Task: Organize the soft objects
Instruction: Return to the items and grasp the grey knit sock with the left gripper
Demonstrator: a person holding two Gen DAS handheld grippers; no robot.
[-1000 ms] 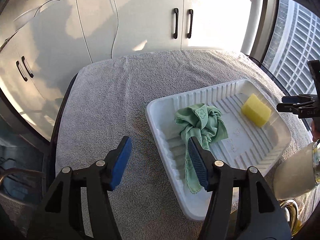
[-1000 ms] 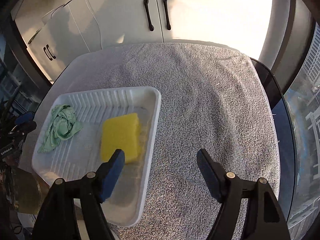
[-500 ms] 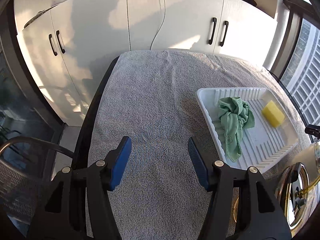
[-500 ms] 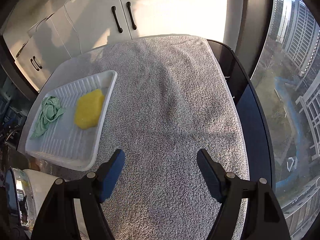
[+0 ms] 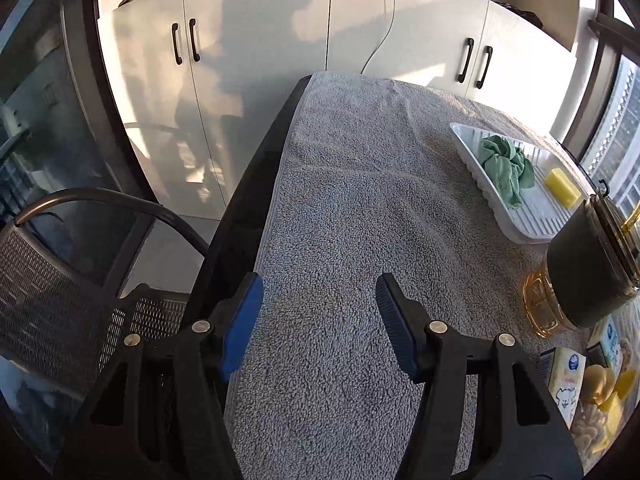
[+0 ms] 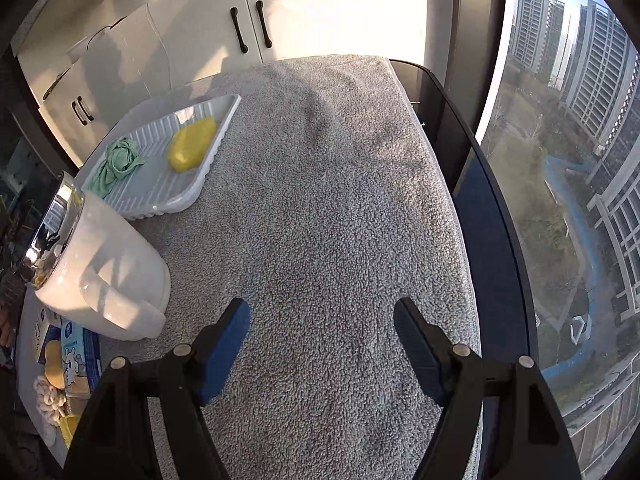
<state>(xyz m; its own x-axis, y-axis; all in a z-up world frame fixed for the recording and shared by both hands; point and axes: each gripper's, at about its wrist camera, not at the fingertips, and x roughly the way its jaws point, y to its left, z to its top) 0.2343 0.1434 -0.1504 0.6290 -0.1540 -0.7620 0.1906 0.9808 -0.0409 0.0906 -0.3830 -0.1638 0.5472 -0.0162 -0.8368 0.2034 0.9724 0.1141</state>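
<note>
tray (image 6: 224, 118): white — ribbed
cloth (image 6: 120, 160): pale green
sponge (image 6: 192, 144): yellow
towel (image 6: 320, 200): grey — looped pile

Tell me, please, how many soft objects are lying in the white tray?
2: a green cloth toward the tray's left end, and a yellow sponge toward its right end. None appears hidden.

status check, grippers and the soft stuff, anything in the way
Both hand-held grippers open, empty: left, right. Green cloth and yellow sponge in white tray. Nothing between the jaws.
</note>
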